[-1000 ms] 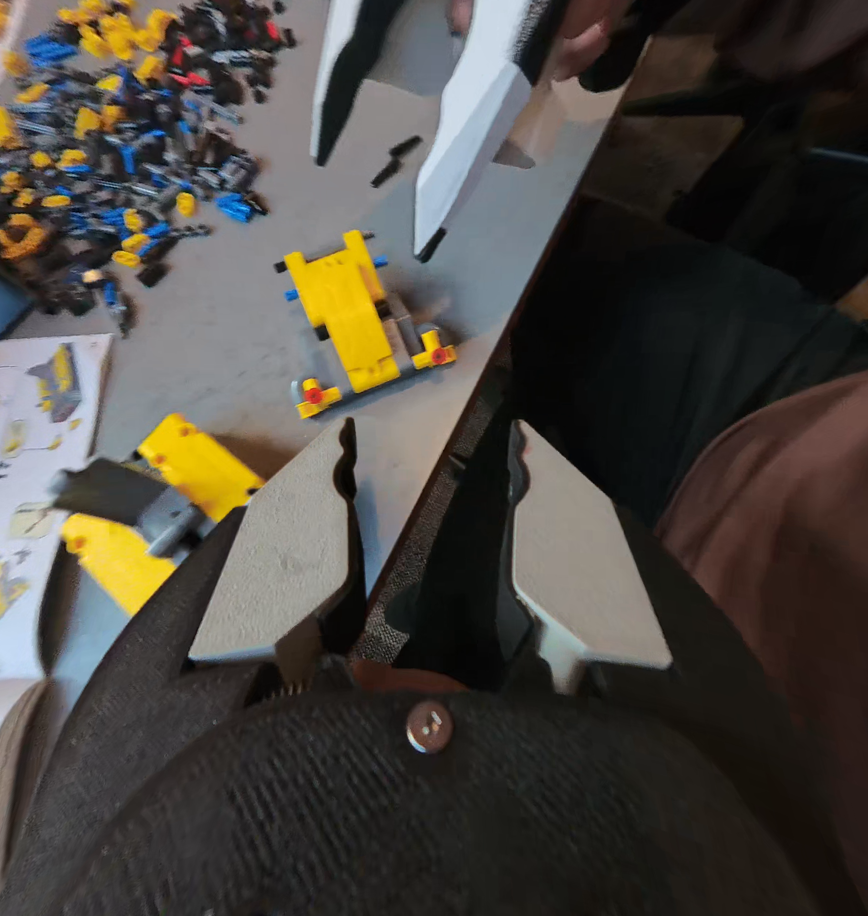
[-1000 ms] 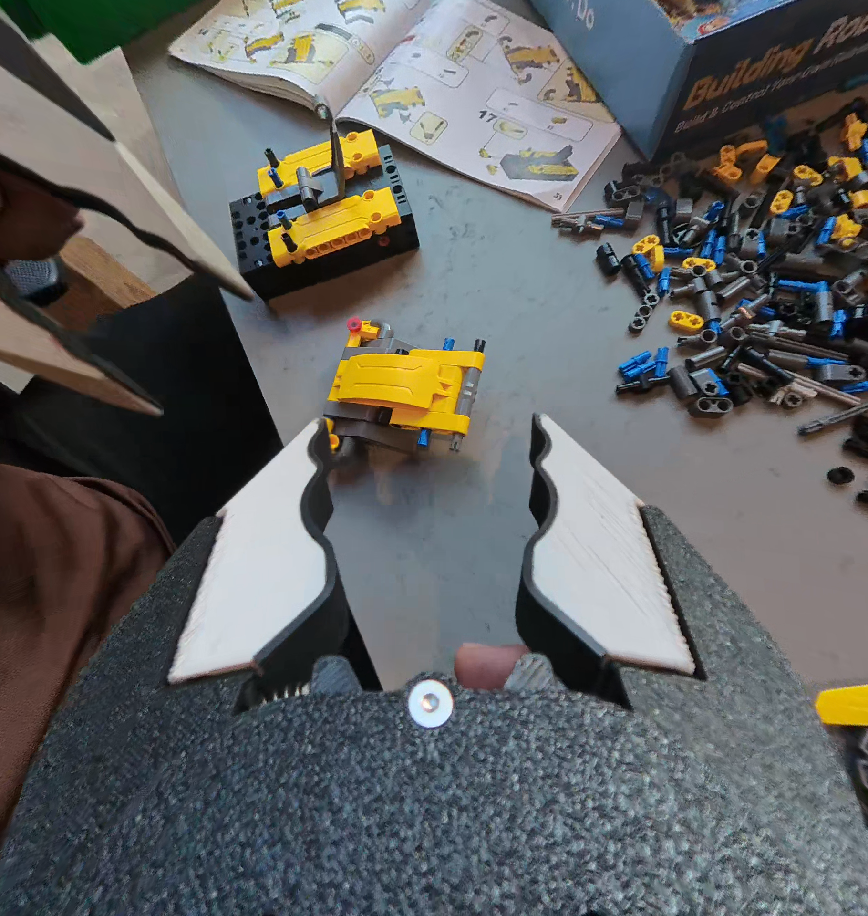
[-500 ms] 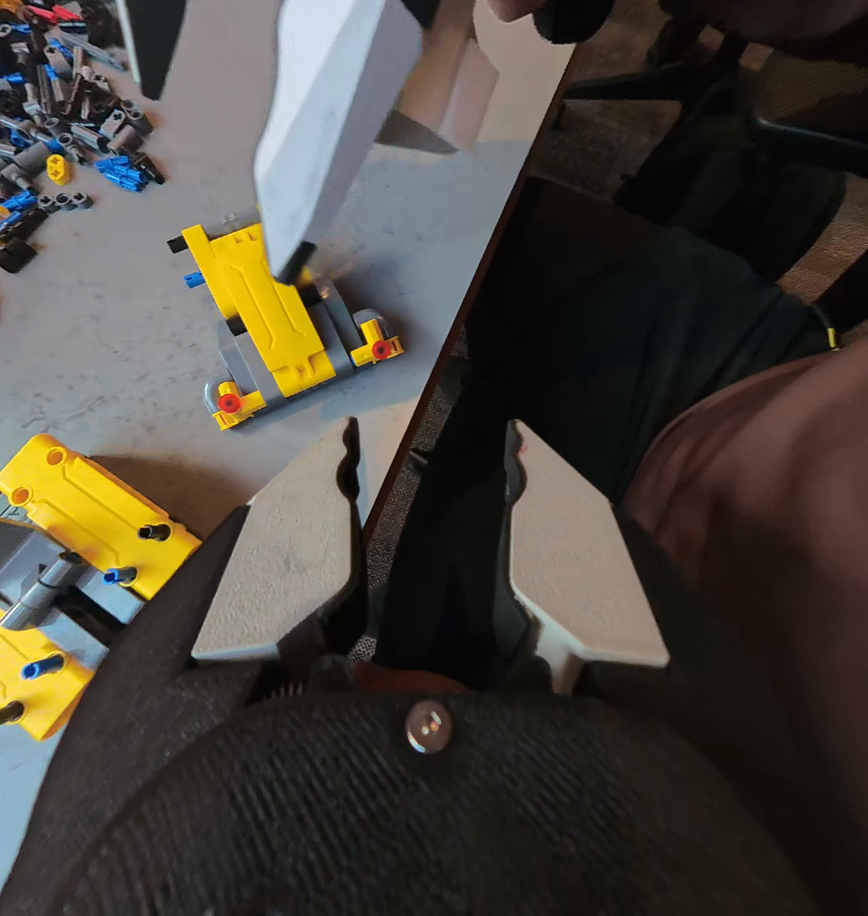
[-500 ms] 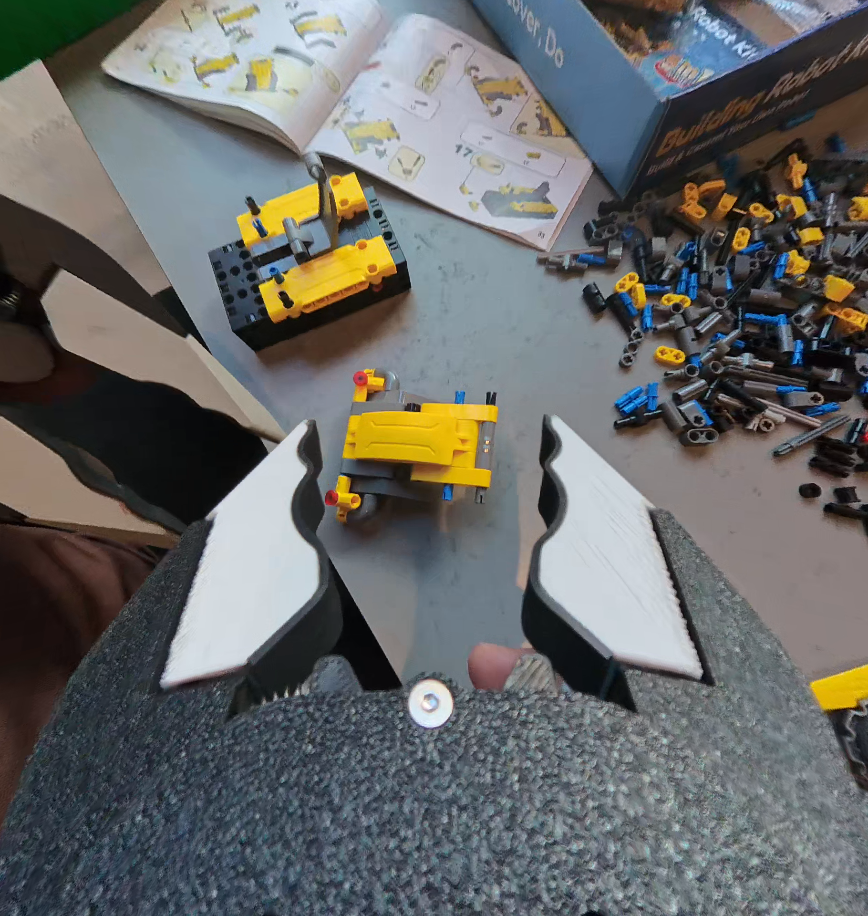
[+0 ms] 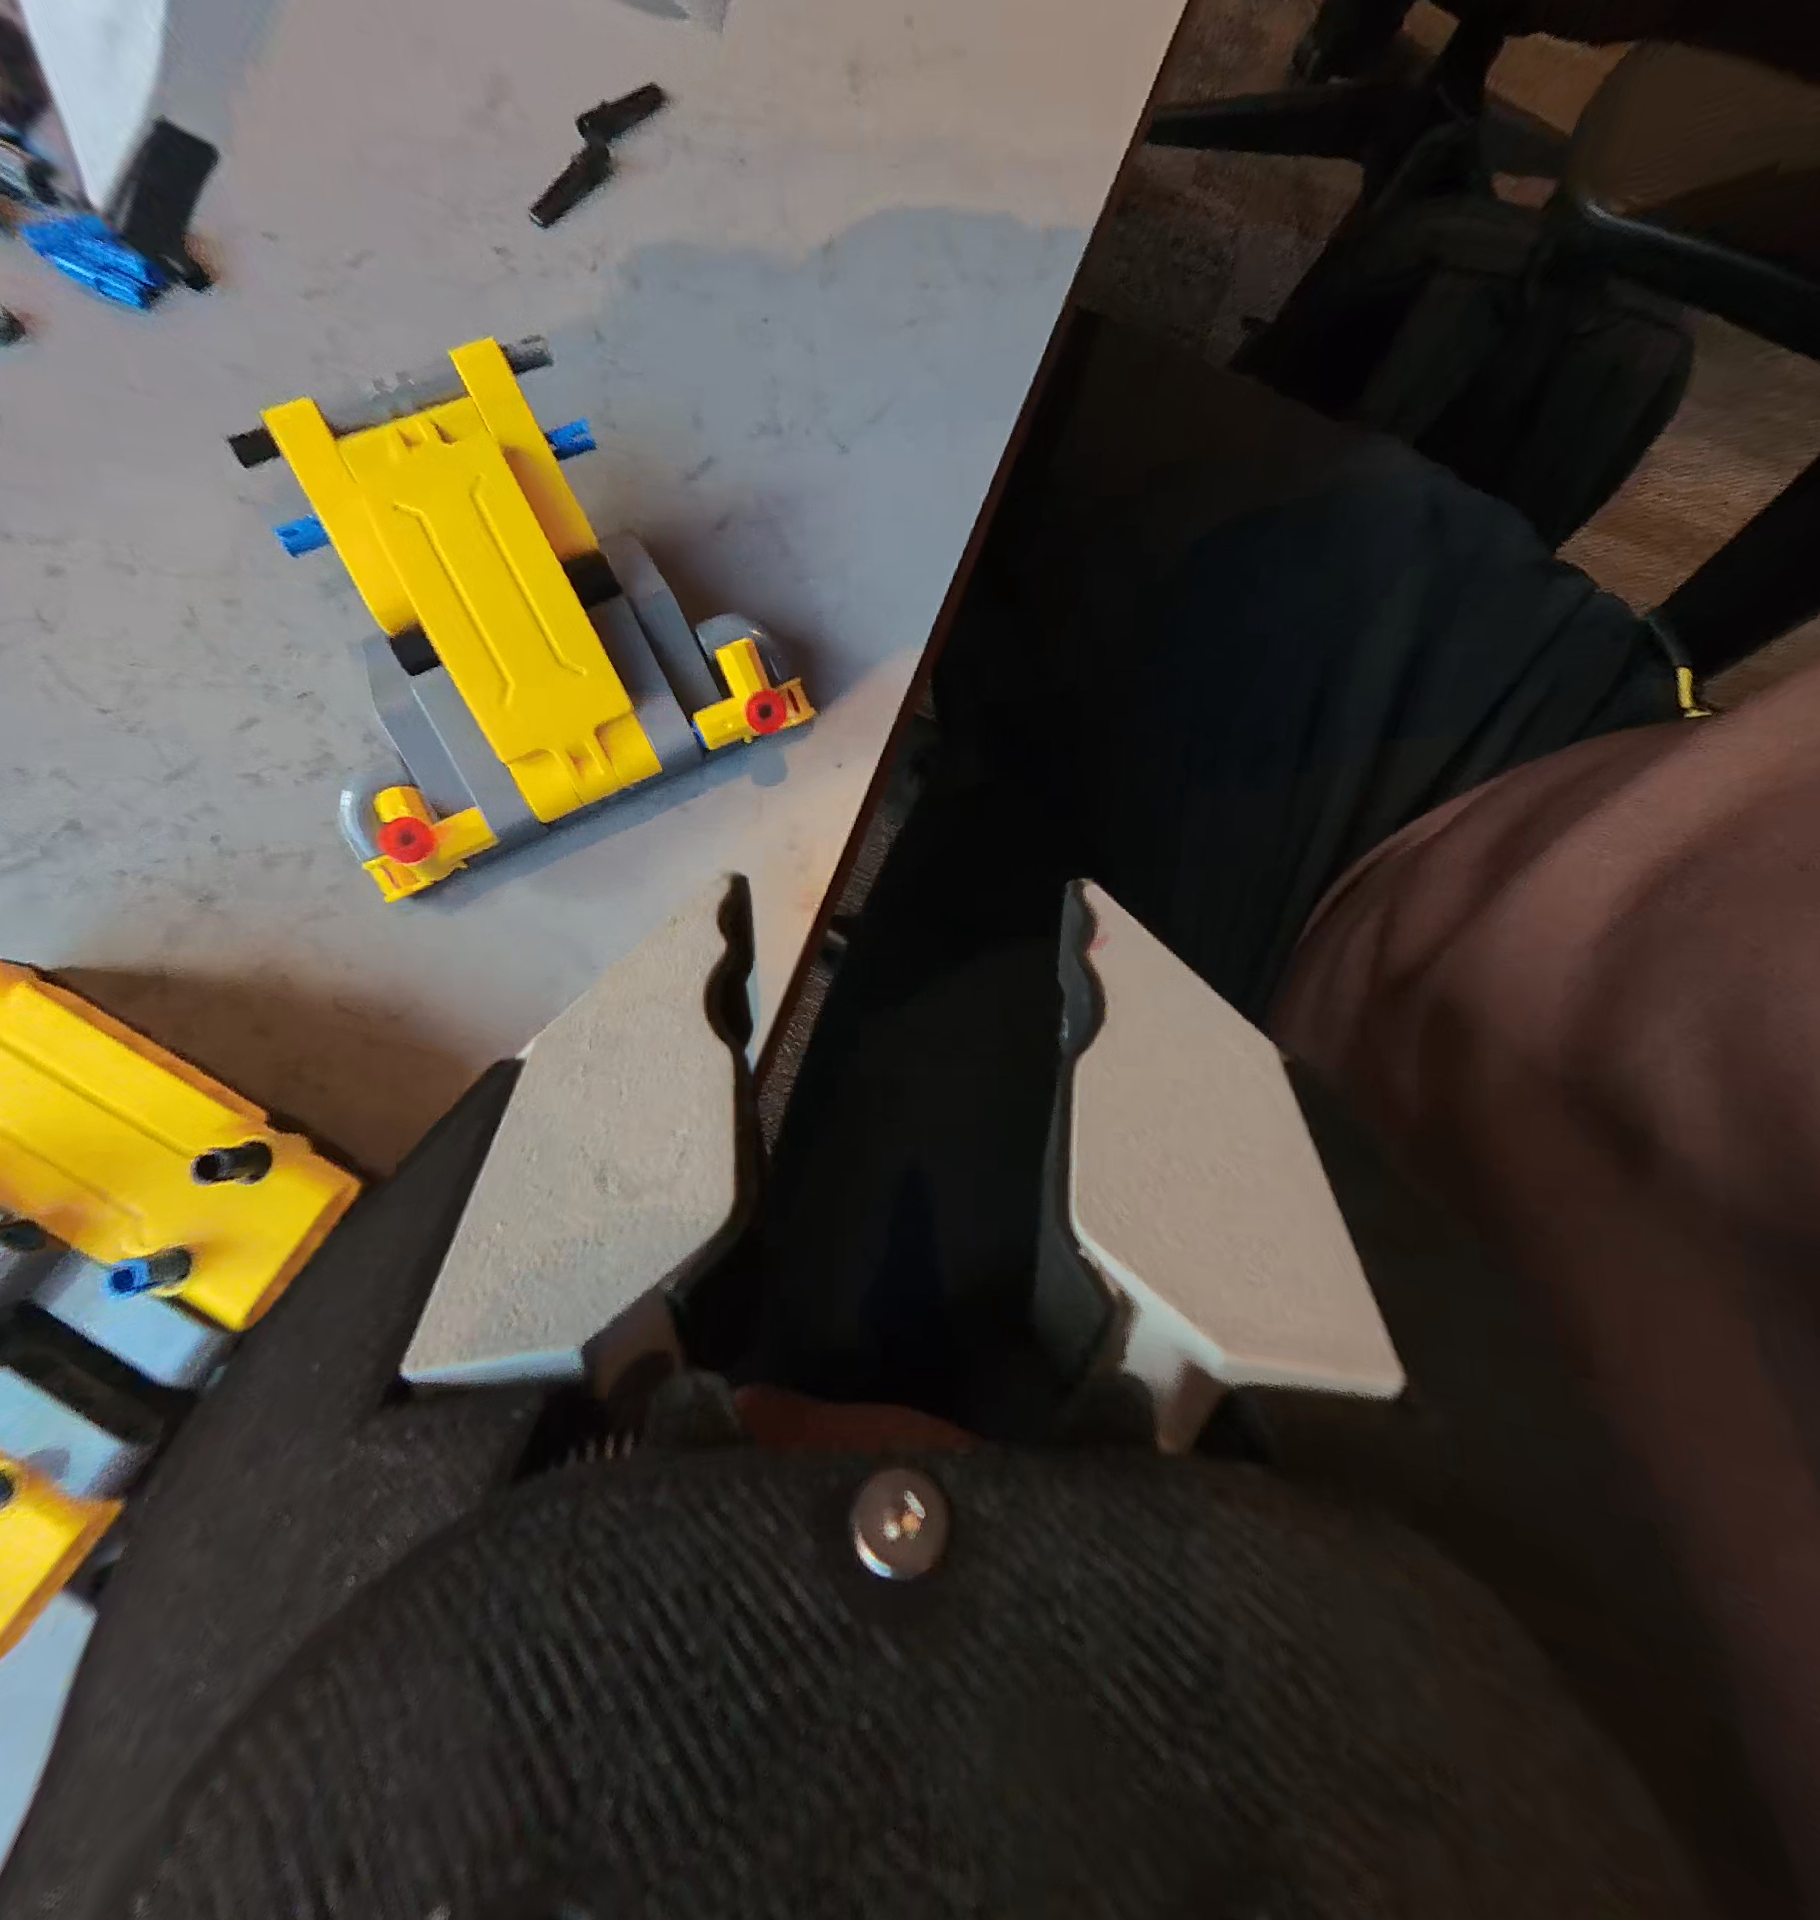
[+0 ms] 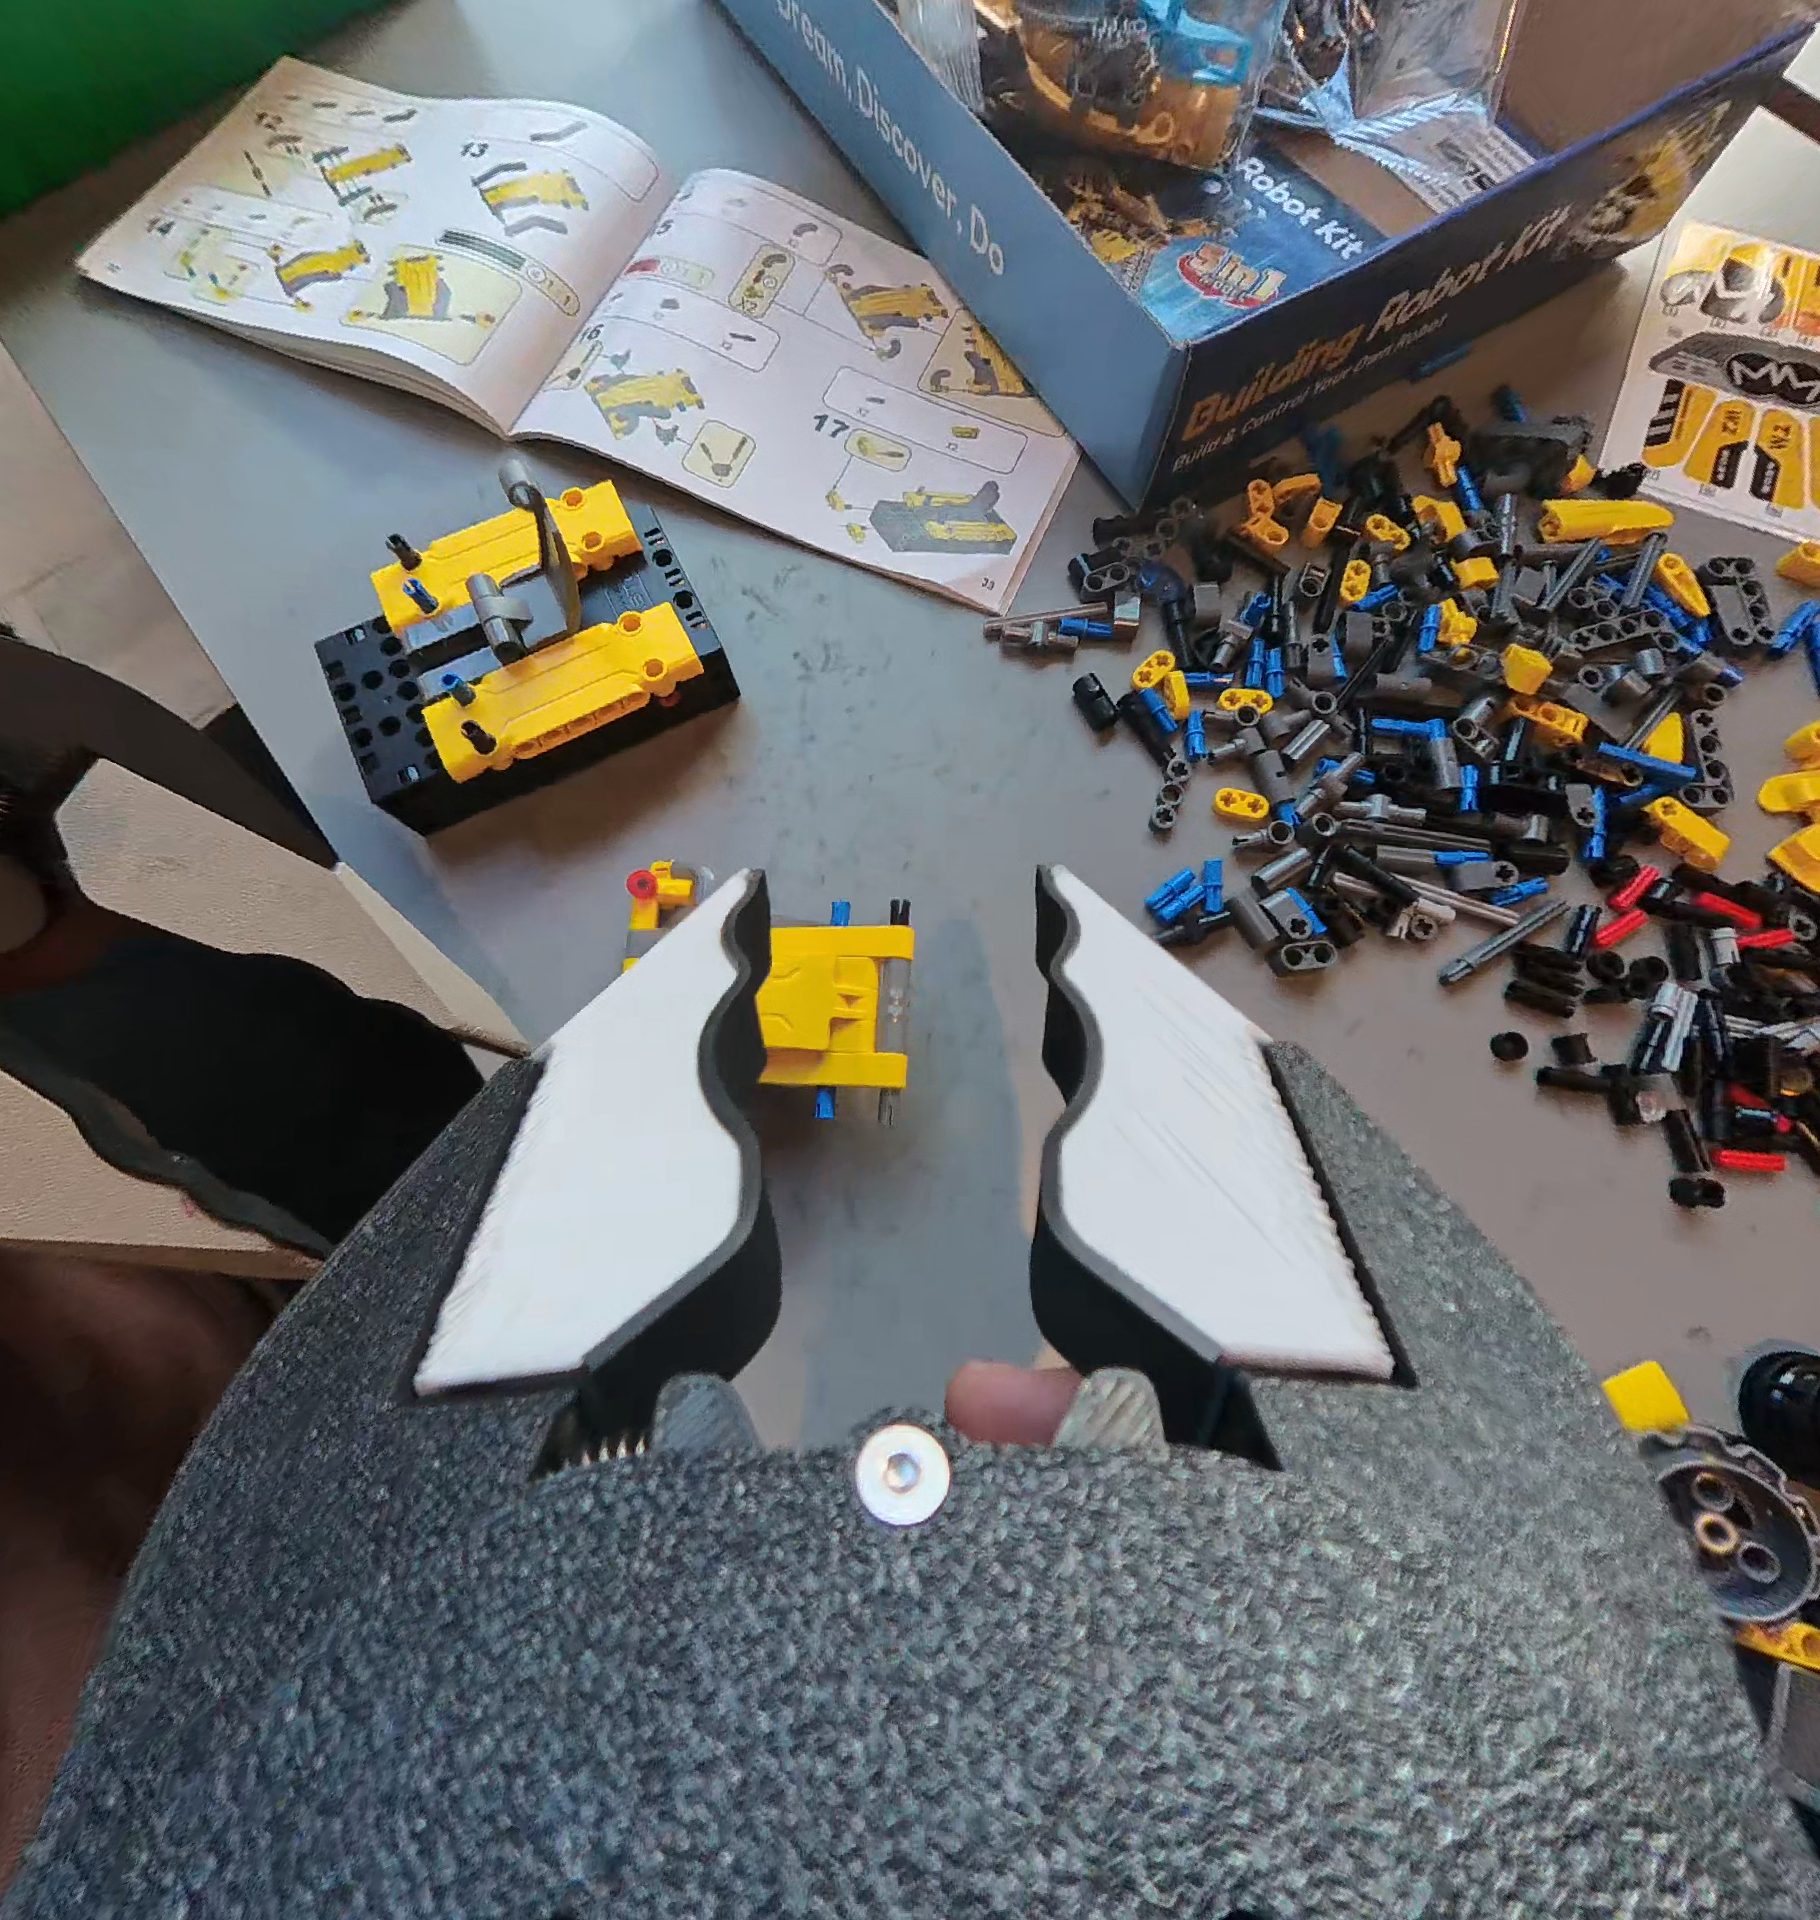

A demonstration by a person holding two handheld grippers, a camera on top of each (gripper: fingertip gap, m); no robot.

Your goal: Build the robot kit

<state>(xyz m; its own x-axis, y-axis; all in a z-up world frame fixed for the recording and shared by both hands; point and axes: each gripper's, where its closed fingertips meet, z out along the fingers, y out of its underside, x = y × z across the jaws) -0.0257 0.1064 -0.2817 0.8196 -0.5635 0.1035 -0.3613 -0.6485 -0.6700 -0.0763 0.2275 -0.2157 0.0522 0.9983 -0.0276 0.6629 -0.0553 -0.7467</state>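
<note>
right gripper [image 6: 898, 940] over a small yellow brick assembly [image 6: 833, 1003]

its jaws stood apart, empty, just above the assembly on the grey bench [image 6: 885, 727]; left gripper [image 5: 906, 935] gaped empty at the bench edge; the assembly looked light, rigid, pin-jointed, best gripped across its flat yellow sides.

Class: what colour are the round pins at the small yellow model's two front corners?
Red pins, clearest in the left wrist view.
</note>
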